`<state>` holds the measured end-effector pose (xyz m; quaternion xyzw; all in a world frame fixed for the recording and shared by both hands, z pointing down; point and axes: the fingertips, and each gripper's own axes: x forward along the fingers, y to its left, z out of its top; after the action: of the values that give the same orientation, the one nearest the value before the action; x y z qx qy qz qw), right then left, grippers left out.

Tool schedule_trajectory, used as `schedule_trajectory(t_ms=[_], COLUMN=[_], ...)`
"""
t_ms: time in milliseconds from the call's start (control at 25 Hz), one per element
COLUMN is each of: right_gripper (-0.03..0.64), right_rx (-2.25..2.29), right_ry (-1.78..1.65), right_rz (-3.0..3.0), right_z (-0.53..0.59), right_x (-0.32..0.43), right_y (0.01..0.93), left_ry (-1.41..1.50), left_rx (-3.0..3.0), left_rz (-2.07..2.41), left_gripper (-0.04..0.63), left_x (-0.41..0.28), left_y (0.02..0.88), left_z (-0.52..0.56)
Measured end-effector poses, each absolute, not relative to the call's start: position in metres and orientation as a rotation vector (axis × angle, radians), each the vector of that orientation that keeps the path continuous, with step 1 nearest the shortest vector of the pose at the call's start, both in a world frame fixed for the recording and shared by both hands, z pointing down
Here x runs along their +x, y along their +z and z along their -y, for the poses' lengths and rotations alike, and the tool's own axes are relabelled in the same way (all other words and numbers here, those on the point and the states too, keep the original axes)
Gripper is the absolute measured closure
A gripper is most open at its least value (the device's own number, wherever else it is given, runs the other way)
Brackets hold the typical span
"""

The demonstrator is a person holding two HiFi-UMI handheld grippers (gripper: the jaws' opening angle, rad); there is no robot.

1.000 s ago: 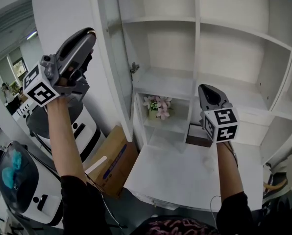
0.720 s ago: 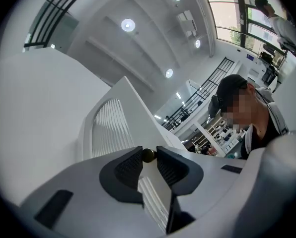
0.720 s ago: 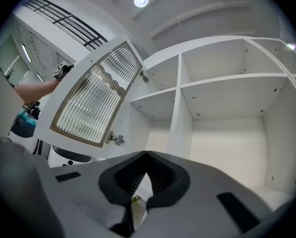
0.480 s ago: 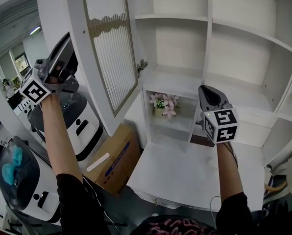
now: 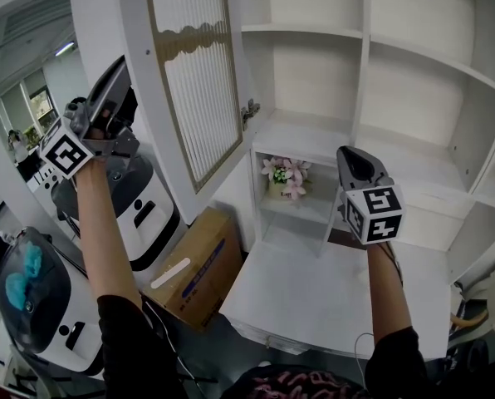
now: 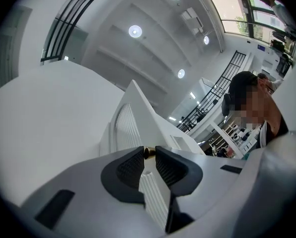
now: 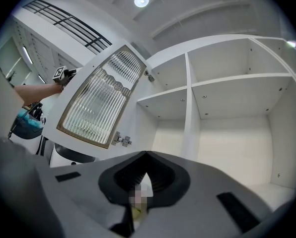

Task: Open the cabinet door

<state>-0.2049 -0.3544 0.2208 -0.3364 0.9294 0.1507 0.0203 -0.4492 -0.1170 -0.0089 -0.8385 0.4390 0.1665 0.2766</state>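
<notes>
The white cabinet door [image 5: 193,81] with a ribbed glass panel stands swung out to the left of the open shelves [image 5: 314,140]. My left gripper [image 5: 121,63] is at the door's free edge, raised and pointing up. In the left gripper view its jaws are closing with the door's small brass knob [image 6: 148,152] pinched between the fingertips [image 6: 133,163], and the door's edge [image 6: 155,202] runs between the pads. In the right gripper view the door [image 7: 96,103] shows its glass and a hinge [image 7: 120,139]. My right gripper [image 5: 351,155] hovers before the shelves, shut with nothing in it.
A pot of pink flowers [image 5: 285,174] sits in a low cubby. A white counter [image 5: 314,293] lies below the shelves. A cardboard box [image 5: 199,266] and a white machine [image 5: 139,210] stand on the floor under the door. A person [image 6: 276,128] is beyond the door.
The door has swung further open to the left, from nearly edge-on to showing its glass panel. My left gripper moved left with it. The right gripper stayed put.
</notes>
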Motion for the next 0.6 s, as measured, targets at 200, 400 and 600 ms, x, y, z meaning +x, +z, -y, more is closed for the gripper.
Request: schedule_trajectory(t_ms=[200, 400, 600], right_gripper=[0.603, 0.603, 0.602], right_rx=[-1.046, -1.041, -1.036], right_ry=[0.453, 0.446, 0.438], right_rz=[-2.883, -2.880, -2.864], right_z=[0.354, 0.351, 0.345], right_x=[-0.203, -0.198, -0.188], right_y=[0.224, 0.223, 0.218], left_ry=[0.529, 0.485, 0.432], left_rx=[-2.103, -1.790, -1.630], left_rz=[-1.295, -1.558, -1.656], left_gripper=[0.514, 0.579, 0.580], left_x=[-0.464, -0.473, -0.445], left_y=[-0.018, -0.035, -0.045], left_z=[0.101, 0.072, 0.052])
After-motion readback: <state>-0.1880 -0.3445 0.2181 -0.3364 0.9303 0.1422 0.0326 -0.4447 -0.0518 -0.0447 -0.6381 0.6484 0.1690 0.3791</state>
